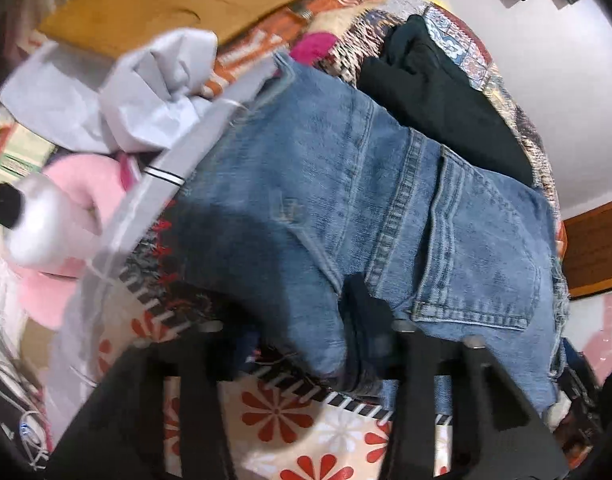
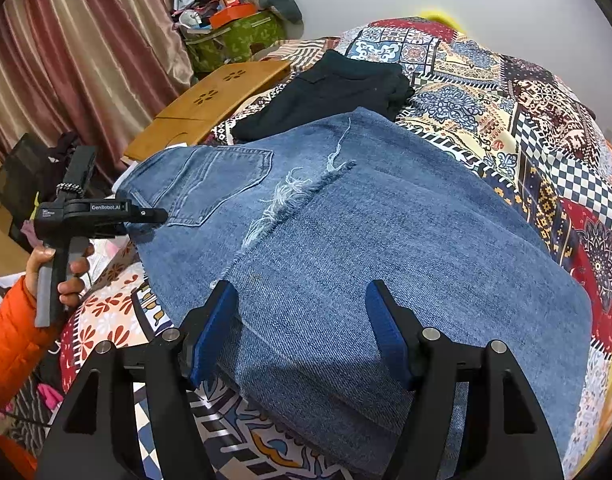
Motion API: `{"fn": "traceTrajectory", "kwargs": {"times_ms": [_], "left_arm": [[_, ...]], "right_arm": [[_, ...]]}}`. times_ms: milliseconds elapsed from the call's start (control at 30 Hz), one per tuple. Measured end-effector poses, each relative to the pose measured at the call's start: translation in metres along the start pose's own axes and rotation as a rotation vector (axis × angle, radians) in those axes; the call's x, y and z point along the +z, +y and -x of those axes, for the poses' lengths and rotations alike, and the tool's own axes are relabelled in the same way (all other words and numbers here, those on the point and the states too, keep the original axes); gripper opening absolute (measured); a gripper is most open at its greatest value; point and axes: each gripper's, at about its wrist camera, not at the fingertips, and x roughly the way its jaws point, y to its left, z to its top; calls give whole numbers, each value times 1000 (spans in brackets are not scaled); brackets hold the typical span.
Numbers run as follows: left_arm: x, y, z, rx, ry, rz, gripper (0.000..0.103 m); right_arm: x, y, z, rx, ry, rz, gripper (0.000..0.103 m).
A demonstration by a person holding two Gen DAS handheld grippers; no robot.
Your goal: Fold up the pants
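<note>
Blue jeans (image 2: 346, 216) lie folded on a patchwork bedspread (image 2: 546, 128), with a frayed hem (image 2: 290, 196) across the top layer and a back pocket (image 2: 218, 180) at the left. My right gripper (image 2: 302, 320) is open, its blue-padded fingers (image 2: 214, 328) just above the near denim. My left gripper (image 2: 154, 214), seen from the side in the right wrist view, touches the waist edge by the pocket. In the left wrist view the left gripper (image 1: 358, 320) is shut on a fold of the jeans (image 1: 346, 184).
Folded black pants (image 2: 330, 92) lie behind the jeans. A wooden lap table (image 2: 214, 104) rests at the bed's far left. Grey cloth (image 1: 118, 96) and a pink plush (image 1: 66, 208) lie beside the jeans. A curtain (image 2: 78, 52) and a cluttered green box (image 2: 234, 36) stand behind.
</note>
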Motion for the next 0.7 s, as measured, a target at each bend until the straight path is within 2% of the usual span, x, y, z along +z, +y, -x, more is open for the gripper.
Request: {"fn": "traceTrajectory", "kwargs": {"times_ms": [100,233,367,467,600,700], "left_arm": [[-1,-9,11,28,-43,-32,30],[-1,-34,36,89,-129,-139,23],[0,-66,68,116,-230,-255,22],[3,-95,95,144,-330,-325,21],[14,-138,124,112,-447,-407,20],[16,-172,142,68,-490,-455,20]], "right_arm": [[0,0,0,0,-1,-2,64],[-1,0,3,4,-8,-21,64],[-3,-6,11,5,-14,-52,64],[-7,-16,27,-15,-57,-90,64],[-17,-34,53,-43,-112,-146,64],[-26,-52,70,-69,-140,-211,64]]}}
